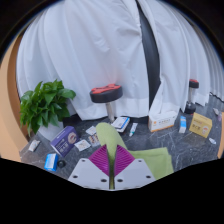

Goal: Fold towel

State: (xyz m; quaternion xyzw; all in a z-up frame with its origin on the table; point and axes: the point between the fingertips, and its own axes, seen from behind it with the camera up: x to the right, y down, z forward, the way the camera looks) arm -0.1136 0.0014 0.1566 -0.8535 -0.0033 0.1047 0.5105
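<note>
Gripper [111,163]: magenta pads pressed together, pinching the yellow-green towel [148,159], which lies under and beside the fingers on the dark table [180,148]. Ahead: small packets [121,124], red stool [106,95]. Left: potted plant [45,104]. Right: boxes [201,124].

The gripper [112,165] holds its fingers nearly together above a green towel [150,160], with a potted plant [45,103] and stool [106,95] beyond.
</note>
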